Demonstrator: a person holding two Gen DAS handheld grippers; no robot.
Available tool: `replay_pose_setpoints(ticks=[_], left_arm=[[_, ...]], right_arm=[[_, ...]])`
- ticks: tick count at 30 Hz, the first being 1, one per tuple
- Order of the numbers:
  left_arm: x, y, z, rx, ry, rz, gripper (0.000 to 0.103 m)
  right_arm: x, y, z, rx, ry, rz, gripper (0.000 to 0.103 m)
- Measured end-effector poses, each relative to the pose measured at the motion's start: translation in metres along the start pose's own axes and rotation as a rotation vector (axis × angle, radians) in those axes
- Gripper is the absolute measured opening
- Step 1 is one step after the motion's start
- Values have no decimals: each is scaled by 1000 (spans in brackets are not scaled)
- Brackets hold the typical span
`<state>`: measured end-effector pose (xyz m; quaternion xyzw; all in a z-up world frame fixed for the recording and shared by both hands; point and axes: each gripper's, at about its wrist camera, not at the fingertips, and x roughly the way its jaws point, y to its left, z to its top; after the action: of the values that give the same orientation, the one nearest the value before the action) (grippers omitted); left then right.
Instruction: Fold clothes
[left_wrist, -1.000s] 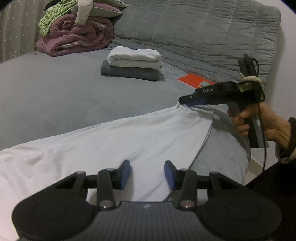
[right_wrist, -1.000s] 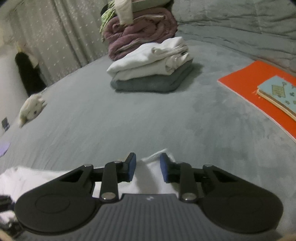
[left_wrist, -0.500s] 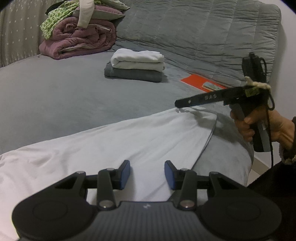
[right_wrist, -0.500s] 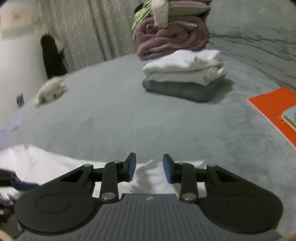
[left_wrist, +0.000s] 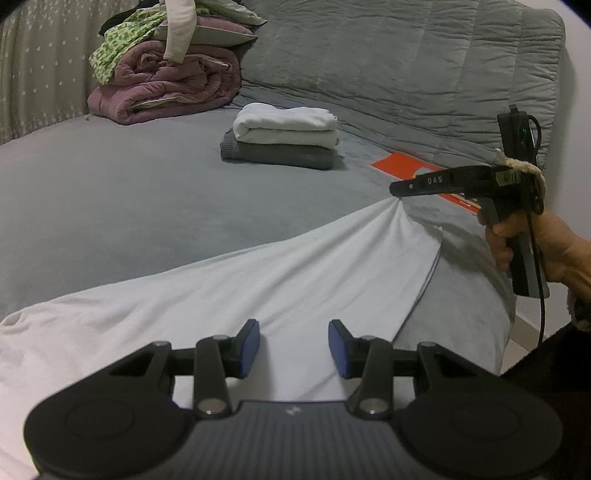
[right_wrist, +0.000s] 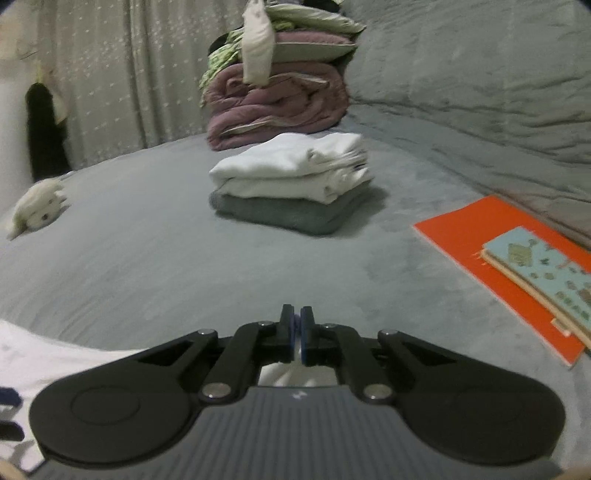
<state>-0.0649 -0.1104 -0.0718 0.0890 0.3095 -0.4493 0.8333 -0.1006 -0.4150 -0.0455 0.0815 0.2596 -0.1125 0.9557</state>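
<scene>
A large white cloth garment (left_wrist: 258, 280) lies spread over the near part of a bed with a grey plush cover (left_wrist: 110, 192). The left hand-held gripper (left_wrist: 293, 347) hangs just above the white garment with its two blue pads wide apart, and nothing is between them. The right hand-held gripper (left_wrist: 397, 190) is held by a hand (left_wrist: 535, 247) at the right side of the bed. Its fingers are pressed together on the far corner of the white garment, and the fabric makes folds that run toward this pinched point. In the right wrist view the blue pads (right_wrist: 297, 332) of the same gripper are nearly touching, with a bit of white fabric visible under them.

Farther on the bed there is a small pile of folded clothes (left_wrist: 282, 138): two white pieces on top of a dark grey one. Behind it, near a pale dotted curtain (right_wrist: 110, 74), stands a rolled mauve quilt (left_wrist: 166, 88) with a green patterned cloth and light pillows on top. A grey quilted blanket (left_wrist: 406, 62) leans at the back of the bed. To the right of the folded pile an orange flat book (right_wrist: 491, 254) lies on the cover, with a light blue booklet (right_wrist: 543, 273) on it. A small white soft toy (right_wrist: 37, 203) lies far to the left, well apart from the clothes.
</scene>
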Motion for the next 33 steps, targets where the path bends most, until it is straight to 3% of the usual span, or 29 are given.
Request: replay_pose_setpoints(ticks=[9, 11, 12, 15, 18, 27, 33], left_arm=[[-8, 7, -2, -10, -7, 31, 42], [-10, 8, -3, -13, -9, 38, 42], [-11, 9, -3, -14, -9, 41, 42], [-16, 15, -4, -29, -13, 64, 42], [-24, 24, -5, -49, -16, 100, 43], [-67, 52, -24, -86, -33, 173, 43], [-116, 88, -48, -197, -58, 272, 43]], right_arm=[[20, 7, -6, -52, 67, -63, 3], [21, 9, -7, -59, 68, -71, 5], [20, 10, -6, -59, 62, -71, 14], [14, 14, -1, -49, 41, -58, 18], [9, 22, 6, -19, 25, -21, 34], [8, 82, 18, 10, 51, 175, 35], [11, 134, 13, -56, 98, 325, 39]])
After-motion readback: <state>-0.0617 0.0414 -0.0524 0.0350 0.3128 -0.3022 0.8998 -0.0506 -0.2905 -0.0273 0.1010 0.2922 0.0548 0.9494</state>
